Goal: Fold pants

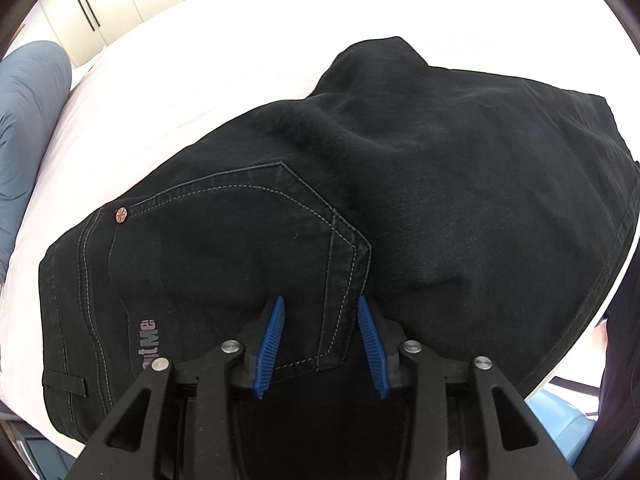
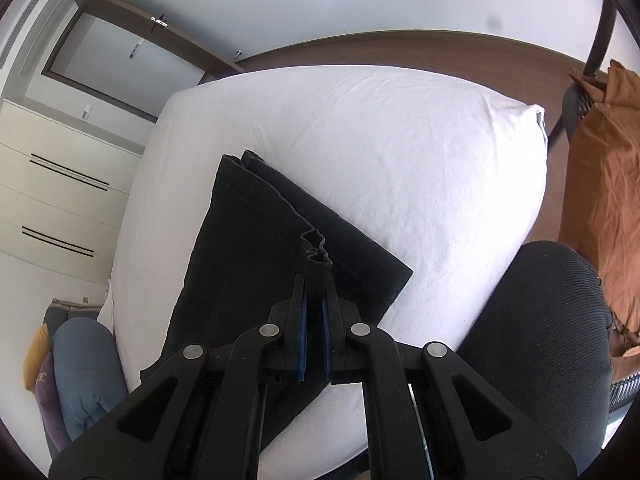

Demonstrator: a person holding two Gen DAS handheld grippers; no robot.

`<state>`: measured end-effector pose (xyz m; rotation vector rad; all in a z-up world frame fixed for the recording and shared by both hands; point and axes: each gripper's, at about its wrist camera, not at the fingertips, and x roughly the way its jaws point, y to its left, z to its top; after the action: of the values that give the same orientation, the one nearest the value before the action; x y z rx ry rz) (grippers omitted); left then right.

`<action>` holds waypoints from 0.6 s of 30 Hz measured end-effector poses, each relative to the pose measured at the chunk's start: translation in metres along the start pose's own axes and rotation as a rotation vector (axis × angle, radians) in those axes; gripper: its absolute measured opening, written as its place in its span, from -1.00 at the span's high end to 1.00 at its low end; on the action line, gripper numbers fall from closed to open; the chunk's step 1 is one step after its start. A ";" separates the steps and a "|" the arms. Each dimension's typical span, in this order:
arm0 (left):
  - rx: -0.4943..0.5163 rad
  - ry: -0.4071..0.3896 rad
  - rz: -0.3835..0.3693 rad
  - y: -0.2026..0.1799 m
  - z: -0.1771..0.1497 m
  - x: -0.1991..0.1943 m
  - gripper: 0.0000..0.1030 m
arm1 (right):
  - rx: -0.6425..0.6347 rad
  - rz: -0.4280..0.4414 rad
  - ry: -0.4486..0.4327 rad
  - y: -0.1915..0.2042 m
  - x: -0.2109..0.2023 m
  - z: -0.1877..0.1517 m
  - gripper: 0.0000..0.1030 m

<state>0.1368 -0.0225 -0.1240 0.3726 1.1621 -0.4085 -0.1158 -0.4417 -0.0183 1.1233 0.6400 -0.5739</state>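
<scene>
Black jeans (image 1: 400, 160) lie on the white bed (image 1: 200, 60), with the back pocket (image 1: 240, 240) and a copper rivet facing up. My left gripper (image 1: 321, 304) points down onto the seat of the jeans. Its blue pads (image 1: 276, 340) stand apart astride the pocket's corner seam, so it is open. In the right wrist view the folded legs (image 2: 248, 240) run across the sheet (image 2: 400, 140). My right gripper (image 2: 315, 280) is shut on the bunched leg hem (image 2: 317, 250), which sticks out past the fingertips.
A blue bolster (image 2: 84, 368) lies beside the bed at the left, also seen as the blue bolster (image 1: 28, 120). White drawers (image 2: 48, 200) stand behind it. A dark mesh chair back (image 2: 540, 320) and orange cloth (image 2: 600, 200) are at the right.
</scene>
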 end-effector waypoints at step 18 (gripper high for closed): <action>-0.078 -0.019 -0.007 -0.001 -0.002 -0.005 -0.62 | 0.044 0.017 -0.001 -0.024 -0.009 -0.001 0.95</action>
<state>0.1330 -0.0216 -0.1205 0.2963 1.1580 -0.3705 -0.1392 -0.4481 -0.0271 1.1686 0.6188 -0.5764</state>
